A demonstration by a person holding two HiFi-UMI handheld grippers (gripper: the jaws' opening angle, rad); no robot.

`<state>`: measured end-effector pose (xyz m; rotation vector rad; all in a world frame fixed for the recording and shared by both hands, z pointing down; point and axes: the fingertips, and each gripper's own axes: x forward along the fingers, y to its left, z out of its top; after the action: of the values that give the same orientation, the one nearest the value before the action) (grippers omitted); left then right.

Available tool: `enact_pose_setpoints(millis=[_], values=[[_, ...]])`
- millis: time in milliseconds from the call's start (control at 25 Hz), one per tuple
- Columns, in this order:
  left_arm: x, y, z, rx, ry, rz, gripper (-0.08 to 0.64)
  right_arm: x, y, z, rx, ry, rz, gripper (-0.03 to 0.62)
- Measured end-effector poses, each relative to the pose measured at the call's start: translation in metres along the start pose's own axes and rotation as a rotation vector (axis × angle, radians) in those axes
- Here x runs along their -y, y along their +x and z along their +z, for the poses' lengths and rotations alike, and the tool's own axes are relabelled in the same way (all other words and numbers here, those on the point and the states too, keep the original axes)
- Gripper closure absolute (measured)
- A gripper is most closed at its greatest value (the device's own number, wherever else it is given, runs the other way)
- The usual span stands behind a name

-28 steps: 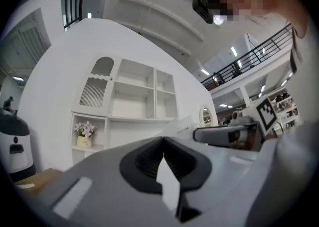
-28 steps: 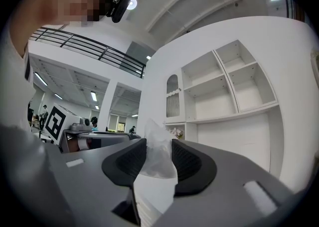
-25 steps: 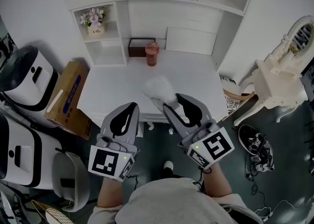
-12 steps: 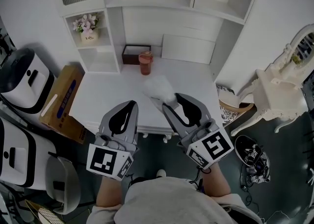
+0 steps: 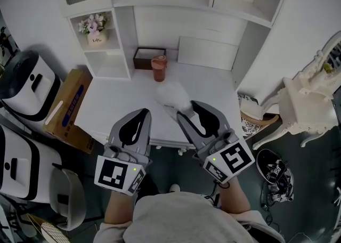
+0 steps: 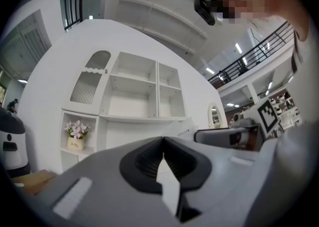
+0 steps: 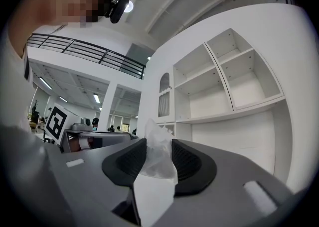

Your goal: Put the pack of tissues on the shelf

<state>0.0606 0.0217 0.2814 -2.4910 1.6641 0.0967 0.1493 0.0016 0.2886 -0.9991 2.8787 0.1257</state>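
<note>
1. Pack of tissues (image 5: 173,97), white & crinkly, is pinched between the fingers of the right gripper (image 5: 184,113), held over the white surface (image 5: 112,103).
2. Left gripper (image 5: 140,116) is alongside on the pack's left, fingers clenched together w/ nothing in them.
3. Shelf (image 5: 176,2) rises at the surface's back edge. Red cup (image 5: 158,68) & dark box (image 5: 145,55) stand below it, well apart from the pack.

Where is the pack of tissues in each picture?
Head view: pack of tissues in the middle, at the right tongs' tips.
Left gripper view: probably the white packet right of centre.
Right gripper view: bottom centre, pinched between the tongs.
Shared landmark: the white shelf, behind it in all three.
</note>
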Motion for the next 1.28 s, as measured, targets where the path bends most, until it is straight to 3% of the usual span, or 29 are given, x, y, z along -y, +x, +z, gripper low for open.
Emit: enact_pose_setpoints(millis=[320, 1280], values=[[-0.025, 0.019, -0.008, -0.006, 0.000, -0.028, 0.558, 0.013, 0.025, -0.005, 0.007, 0.015, -0.040, 0.426], [-0.173, 0.084, -0.024, -0.017, -0.020, -0.138, 0.558, 0.026, 0.174, -0.018, -0.006, 0.033, -0.158, 0.426]])
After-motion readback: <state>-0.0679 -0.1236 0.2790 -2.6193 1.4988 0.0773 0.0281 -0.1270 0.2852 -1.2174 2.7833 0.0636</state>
